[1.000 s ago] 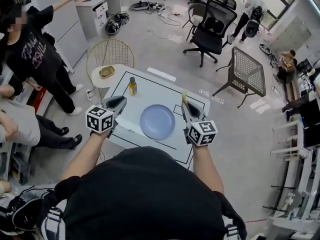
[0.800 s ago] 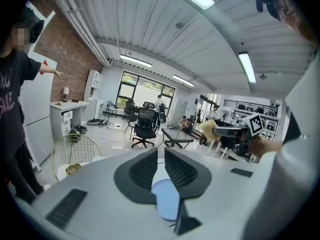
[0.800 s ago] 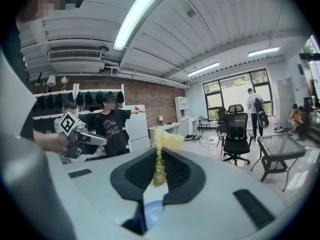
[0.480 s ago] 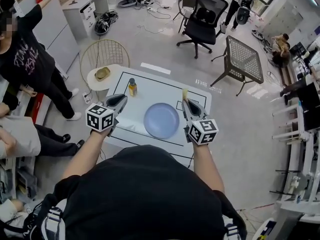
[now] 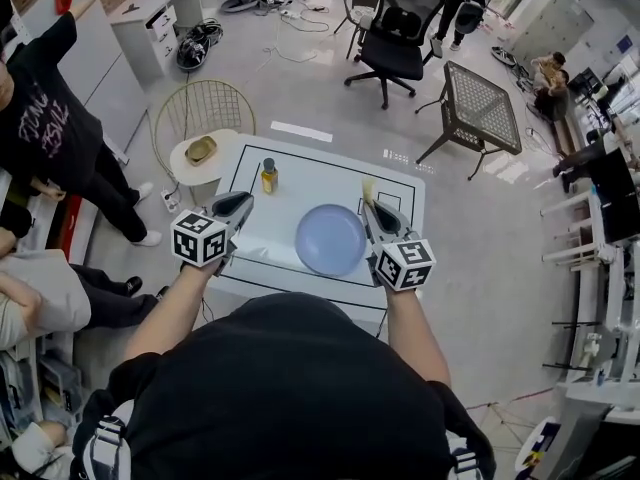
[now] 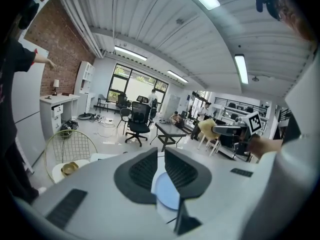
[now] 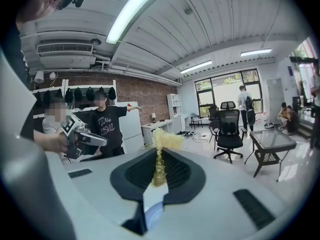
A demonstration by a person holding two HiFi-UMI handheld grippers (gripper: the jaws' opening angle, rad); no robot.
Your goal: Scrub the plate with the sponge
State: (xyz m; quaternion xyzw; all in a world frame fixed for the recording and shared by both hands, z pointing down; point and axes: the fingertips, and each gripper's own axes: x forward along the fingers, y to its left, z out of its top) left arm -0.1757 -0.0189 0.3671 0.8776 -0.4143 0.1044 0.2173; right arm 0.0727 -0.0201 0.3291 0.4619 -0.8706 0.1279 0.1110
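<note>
Yellow sponge [image 5: 368,190] pinched in right gripper [image 5: 373,211], poised beside plate [image 5: 331,239] for scrubbing; left gripper [image 5: 238,206] jaws together, empty.

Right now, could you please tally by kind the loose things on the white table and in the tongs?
Plate, on the table: 1
Bottle, on the table: 1
Sponge, clamped in the right tongs: 1
Total: 3
</note>
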